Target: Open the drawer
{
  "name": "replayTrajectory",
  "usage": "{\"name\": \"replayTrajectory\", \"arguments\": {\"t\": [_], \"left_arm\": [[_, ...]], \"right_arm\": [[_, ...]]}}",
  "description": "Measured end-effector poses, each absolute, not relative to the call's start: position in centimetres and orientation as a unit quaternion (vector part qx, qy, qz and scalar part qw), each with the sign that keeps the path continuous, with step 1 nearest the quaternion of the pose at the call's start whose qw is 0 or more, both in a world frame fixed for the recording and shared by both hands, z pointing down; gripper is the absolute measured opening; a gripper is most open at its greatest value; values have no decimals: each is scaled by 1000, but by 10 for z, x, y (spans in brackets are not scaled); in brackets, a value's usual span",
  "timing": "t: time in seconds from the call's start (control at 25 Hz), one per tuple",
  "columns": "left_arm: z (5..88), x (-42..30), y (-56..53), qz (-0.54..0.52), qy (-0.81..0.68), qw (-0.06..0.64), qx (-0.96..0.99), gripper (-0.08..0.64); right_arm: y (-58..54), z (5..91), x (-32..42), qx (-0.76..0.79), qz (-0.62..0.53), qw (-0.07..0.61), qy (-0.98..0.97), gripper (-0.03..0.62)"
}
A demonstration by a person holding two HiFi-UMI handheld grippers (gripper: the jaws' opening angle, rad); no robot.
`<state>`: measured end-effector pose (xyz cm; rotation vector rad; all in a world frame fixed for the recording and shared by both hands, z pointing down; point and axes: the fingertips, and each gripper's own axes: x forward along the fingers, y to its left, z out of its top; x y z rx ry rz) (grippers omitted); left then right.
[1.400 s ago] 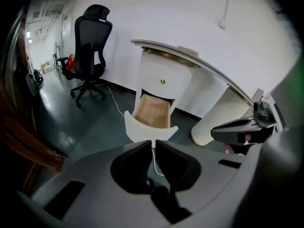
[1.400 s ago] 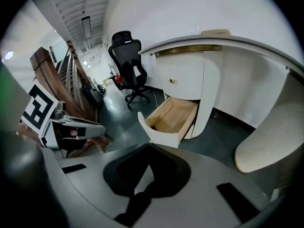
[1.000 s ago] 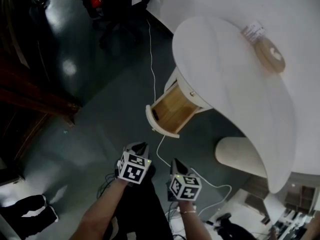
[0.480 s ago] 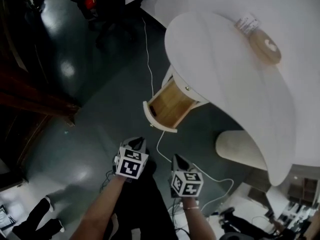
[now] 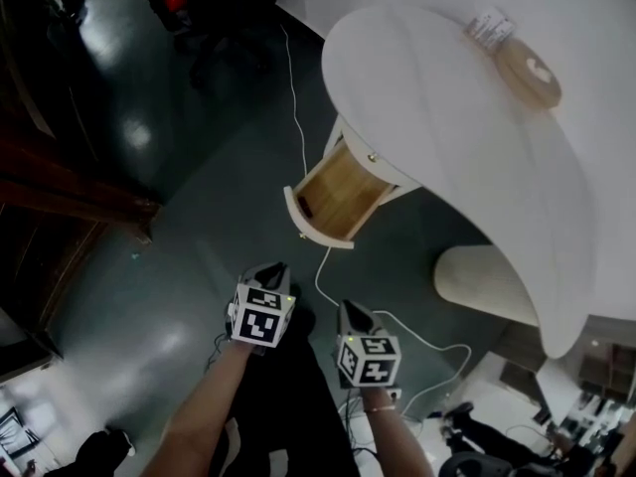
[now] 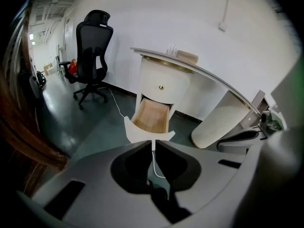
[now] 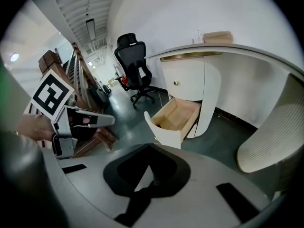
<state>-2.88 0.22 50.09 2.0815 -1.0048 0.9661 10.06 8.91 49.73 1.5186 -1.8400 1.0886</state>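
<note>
Drawer (image 5: pixel 336 199) sitting pulled well out from cabinet under left end of worktop (image 5: pixel 437 87), wooden inside showing. Task judged done.

Left tongs (image 5: pixel 272 269) and right tongs (image 5: pixel 350 311) both clenched, gripping nothing, hanging over floor well apart from drawer front. No contact needed, judging by open drawer.

Forearms reaching forward side by side, tongs pointing steeply down toward drawer.

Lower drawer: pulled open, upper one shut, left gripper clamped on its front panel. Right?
Not quite. The lower drawer is open and the upper drawer is shut, but the left gripper grips nothing. The left gripper view shows its jaws together, short of the drawer front.
</note>
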Motion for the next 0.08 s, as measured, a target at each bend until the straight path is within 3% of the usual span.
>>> {"name": "replayTrajectory", "arguments": {"t": [0.08], "left_arm": [[502, -28, 4, 365, -385, 315, 787, 25]], "right_arm": [[91, 498, 98, 555, 402, 256, -682, 3]]}}
